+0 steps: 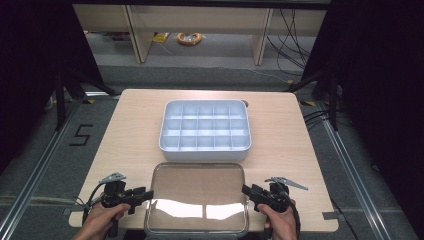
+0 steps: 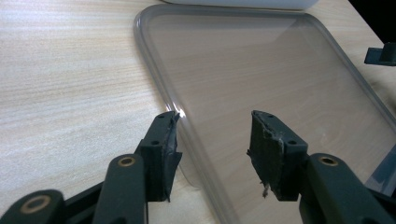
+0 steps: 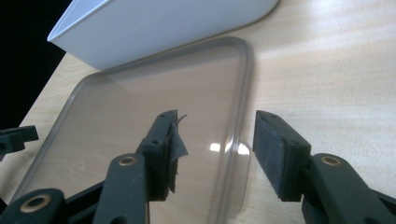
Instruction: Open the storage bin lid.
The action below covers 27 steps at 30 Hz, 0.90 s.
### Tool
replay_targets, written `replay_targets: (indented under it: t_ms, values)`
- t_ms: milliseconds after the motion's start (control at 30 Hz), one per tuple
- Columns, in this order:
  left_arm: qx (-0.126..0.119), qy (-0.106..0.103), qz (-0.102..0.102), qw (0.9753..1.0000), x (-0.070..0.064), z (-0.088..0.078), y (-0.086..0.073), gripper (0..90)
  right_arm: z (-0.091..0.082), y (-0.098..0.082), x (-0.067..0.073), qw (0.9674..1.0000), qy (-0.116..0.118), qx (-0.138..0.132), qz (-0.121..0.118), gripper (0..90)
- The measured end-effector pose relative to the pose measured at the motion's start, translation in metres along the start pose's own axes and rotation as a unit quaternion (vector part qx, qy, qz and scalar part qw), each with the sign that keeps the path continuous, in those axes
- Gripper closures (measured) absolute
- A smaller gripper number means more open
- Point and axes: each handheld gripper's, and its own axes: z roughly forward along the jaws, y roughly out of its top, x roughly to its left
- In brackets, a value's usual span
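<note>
Straddling the clear lid (image 1: 196,197) at the bench's (image 1: 125,130) near edge, our left gripper (image 1: 148,192) and right gripper (image 1: 245,190) stand part open, fingers (image 2: 164,144) astride each side rim, gripping nothing; the white divided box (image 1: 205,125) sits just beyond.

The table (image 1: 130,125) has a light wooden top and stands on a grey floor (image 1: 40,165). Black curtains (image 1: 30,60) hang at both sides. On the floor left is a black mark like number five (image 1: 81,135). Behind, pale wooden furniture legs (image 1: 135,35), a yellow cable coil (image 1: 189,38) and black cables (image 1: 295,40)
</note>
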Motion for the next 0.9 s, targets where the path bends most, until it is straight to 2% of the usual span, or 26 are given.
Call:
replay_targets:
  t_ms: [100,133,200,233,333,500,567,600,633,667,767,900]
  values:
    - [-0.001,-0.003,0.004,1.0000,0.000,-0.001,0.001,45.7,-0.001,0.002,0.001,0.9999,0.009,-0.003,-0.005,47.5]
    - [-0.003,-0.003,0.006,1.0000,0.000,-0.001,0.001,43.6,-0.002,0.004,0.000,0.9995,0.009,-0.014,-0.027,44.6]
    - [-0.008,-0.009,0.005,0.9999,-0.001,-0.001,0.002,42.4,-0.001,0.004,0.002,0.9995,0.008,-0.018,-0.023,43.2]
    - [-0.010,-0.009,0.006,0.9999,-0.001,-0.001,0.002,41.2,-0.002,0.005,0.003,0.9992,0.006,-0.018,-0.036,41.9]
    - [-0.022,-0.018,0.005,0.9996,-0.003,-0.002,0.004,34.7,-0.002,0.008,0.005,0.9986,0.001,-0.030,-0.043,37.9]
    - [-0.025,-0.023,0.013,0.9994,-0.004,-0.004,0.005,27.6,-0.006,0.014,0.008,0.9978,-0.008,-0.043,-0.050,33.9]
    - [-0.030,-0.027,0.016,0.9991,-0.006,-0.004,0.006,25.5,-0.006,0.017,0.007,0.9945,-0.012,-0.055,-0.088,32.5]
    - [-0.032,-0.027,0.017,0.9990,-0.007,-0.004,0.006,24.5,-0.006,0.018,0.008,0.9946,-0.014,-0.053,-0.088,31.8]
    - [-0.033,-0.028,0.021,0.9989,-0.007,-0.004,0.006,23.4,-0.006,0.017,0.010,0.9959,-0.008,-0.051,-0.074,31.0]
    - [-0.032,-0.032,0.024,0.9987,-0.008,-0.004,0.006,22.0,-0.005,0.017,0.010,0.9950,-0.007,-0.055,-0.082,30.5]
    - [-0.032,-0.029,0.018,0.9989,-0.009,-0.003,0.006,14.8,-0.005,0.016,0.013,0.9959,-0.001,-0.050,-0.075,30.0]
    - [-0.037,-0.035,0.023,0.9984,-0.009,-0.004,0.006,14.8,-0.006,0.017,0.016,0.9967,0.003,-0.045,-0.068,29.0]
